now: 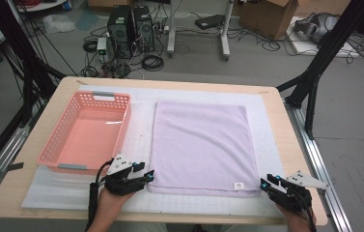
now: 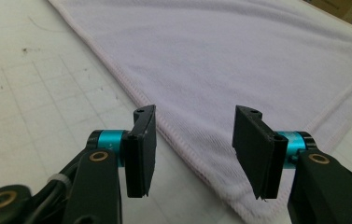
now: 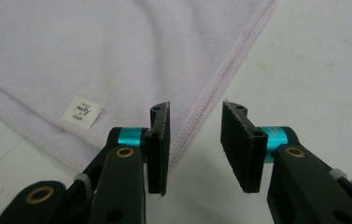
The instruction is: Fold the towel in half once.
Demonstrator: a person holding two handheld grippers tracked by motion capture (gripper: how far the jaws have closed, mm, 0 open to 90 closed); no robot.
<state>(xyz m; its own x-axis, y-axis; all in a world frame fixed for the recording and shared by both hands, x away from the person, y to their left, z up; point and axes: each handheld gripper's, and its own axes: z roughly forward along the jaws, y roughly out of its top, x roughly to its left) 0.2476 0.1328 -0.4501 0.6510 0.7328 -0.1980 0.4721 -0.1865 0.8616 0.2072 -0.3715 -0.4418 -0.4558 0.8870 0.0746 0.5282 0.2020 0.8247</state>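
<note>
Tabletop (image 1: 286, 145) carries a mat (image 1: 141, 121) that covers most of its middle. On the mat, left part: basket (image 1: 54, 150), long axis running from near edge to far edge. Right of the basket, just beside it and not touching: towel (image 1: 201, 145), spread flat, also lengthwise front to back. Label (image 1: 238, 185) sits on the towel by its near right corner (just inside the hem).

Left hand-held gripper (image 1: 143, 177) at the towel's near left corner, in front of the basket; that corner lies between and below its parted jaws. Right hand-held gripper (image 1: 268, 183) at the near right corner, right of the label, jaws apart astride the hem.
</note>
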